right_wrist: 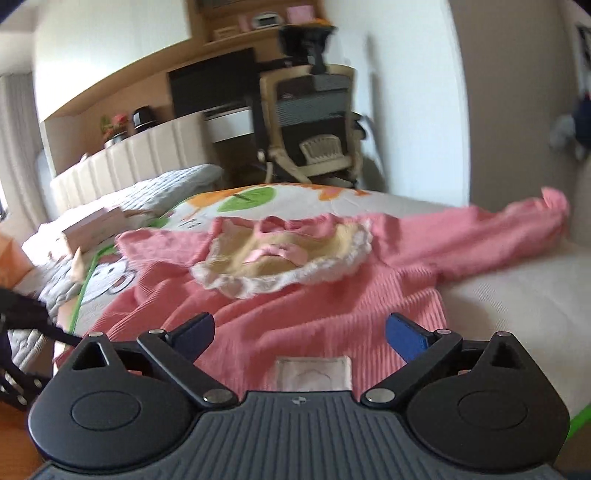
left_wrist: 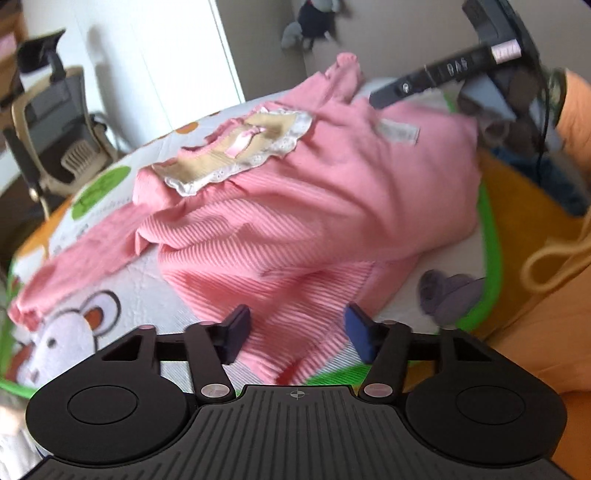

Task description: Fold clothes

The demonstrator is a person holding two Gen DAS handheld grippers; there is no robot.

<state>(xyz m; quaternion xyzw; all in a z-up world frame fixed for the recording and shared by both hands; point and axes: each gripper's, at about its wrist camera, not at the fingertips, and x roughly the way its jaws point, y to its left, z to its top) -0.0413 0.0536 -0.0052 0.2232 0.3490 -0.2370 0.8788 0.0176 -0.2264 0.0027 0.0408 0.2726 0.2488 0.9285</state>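
Both tongs are seen spread apart and empty: the left tongs (left_wrist: 295,328) above the hem, the right tongs (right_wrist: 299,334) above the body of the pink ribbed garment (left_wrist: 295,206). It lies crumpled on the bed's printed quilt (left_wrist: 92,306). The knit is judged soft, light and limp; hem corners or the far sleeve (right_wrist: 491,229) should be pinched.

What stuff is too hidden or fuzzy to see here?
- Label: right wrist view, print blurred, lower edge behind the right gripper.
- Pink top: left wrist view, hem hidden behind the left gripper.
- Stuffed toy: left wrist view, cut by the top edge.
- Shelf items: right wrist view, too small and blurred.
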